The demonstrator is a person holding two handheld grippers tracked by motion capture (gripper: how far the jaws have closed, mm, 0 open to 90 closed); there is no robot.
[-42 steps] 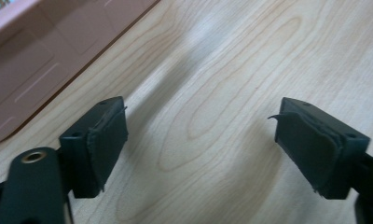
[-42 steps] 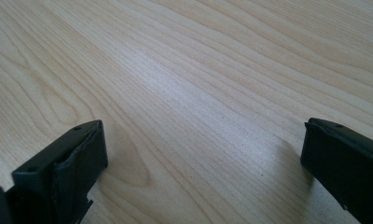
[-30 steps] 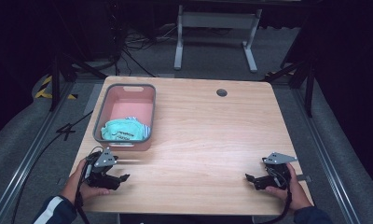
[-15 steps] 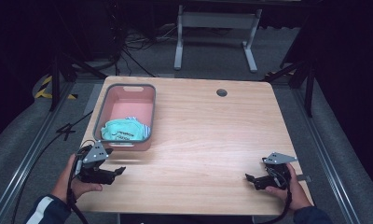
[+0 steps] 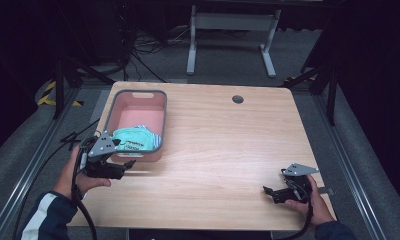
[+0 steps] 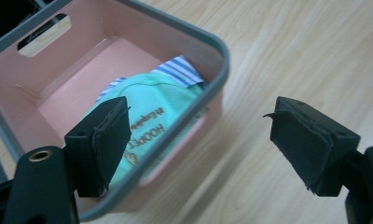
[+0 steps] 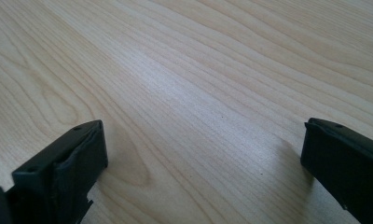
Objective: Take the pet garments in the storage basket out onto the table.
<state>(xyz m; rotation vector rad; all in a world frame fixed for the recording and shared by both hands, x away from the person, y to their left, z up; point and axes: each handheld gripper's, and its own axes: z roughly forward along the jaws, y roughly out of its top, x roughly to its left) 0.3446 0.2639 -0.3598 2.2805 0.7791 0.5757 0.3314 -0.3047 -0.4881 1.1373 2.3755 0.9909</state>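
Here the wooden table (image 5: 228, 150) is carrying a pink bin (image 5: 138, 107) at its left, with mint clothing (image 5: 133, 140), perhaps a shirt, lying inside. The left gripper (image 5: 125, 165) is hovering beside it, jaws apart and empty; the right gripper (image 5: 268, 192) is resting well apart, jaws wide.

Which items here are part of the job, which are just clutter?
In play: left gripper, open, by the pink bin; green garment inside it, over striped cloth.
Idle: right gripper, open over bare table; table's cable hole.
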